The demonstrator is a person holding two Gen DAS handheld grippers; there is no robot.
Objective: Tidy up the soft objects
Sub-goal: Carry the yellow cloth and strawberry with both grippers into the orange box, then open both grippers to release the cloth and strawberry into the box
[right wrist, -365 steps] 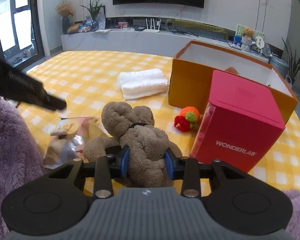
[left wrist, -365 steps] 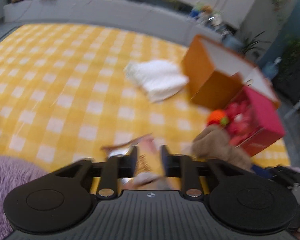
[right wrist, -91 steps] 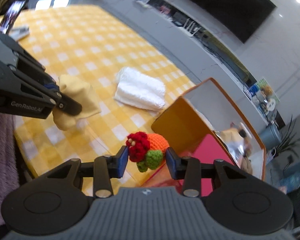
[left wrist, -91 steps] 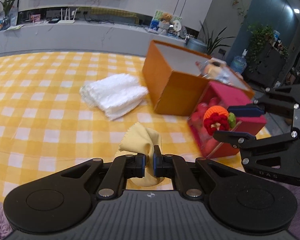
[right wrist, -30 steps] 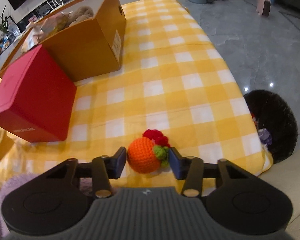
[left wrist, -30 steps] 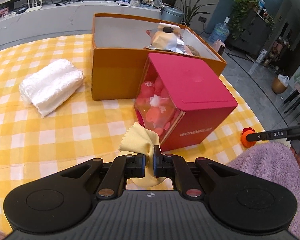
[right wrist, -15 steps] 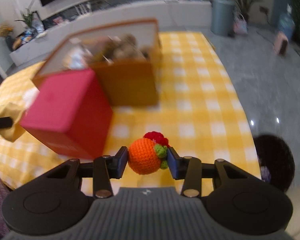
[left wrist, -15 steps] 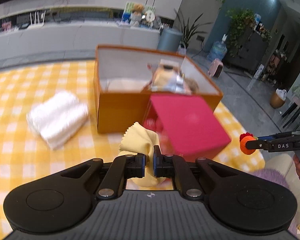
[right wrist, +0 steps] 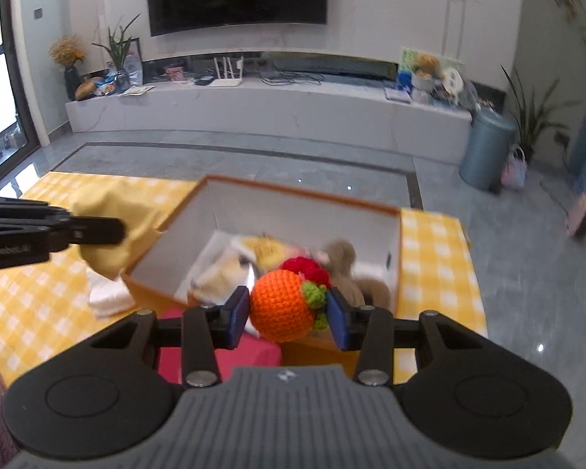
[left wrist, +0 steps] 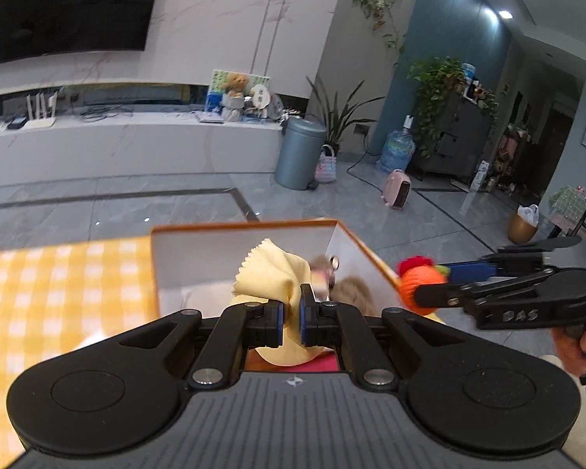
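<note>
My left gripper (left wrist: 291, 326) is shut on a pale yellow cloth (left wrist: 269, 273), held over the near edge of the open orange box (left wrist: 246, 226). My right gripper (right wrist: 289, 314) is shut on a crocheted orange ball (right wrist: 281, 305) with a red flower and green leaves, above the box's (right wrist: 301, 191) near rim. In the right wrist view the left gripper (right wrist: 117, 230) and its cloth (right wrist: 109, 250) hang by the box's left corner. A brown teddy (right wrist: 343, 258) and a snack packet (right wrist: 261, 250) lie inside. From the left wrist view the ball (left wrist: 418, 285) hovers by the box's right wall.
A red box (right wrist: 254, 351) stands just in front of the orange one. The folded white towel (right wrist: 105, 297) lies to its left on the yellow checked tablecloth (right wrist: 433, 265). Grey floor and a grey bin (right wrist: 486, 152) lie beyond the table's edge.
Both grippers have risen and closed in over the orange box, each still holding its object. The red box has slid to the bottom of both views.
</note>
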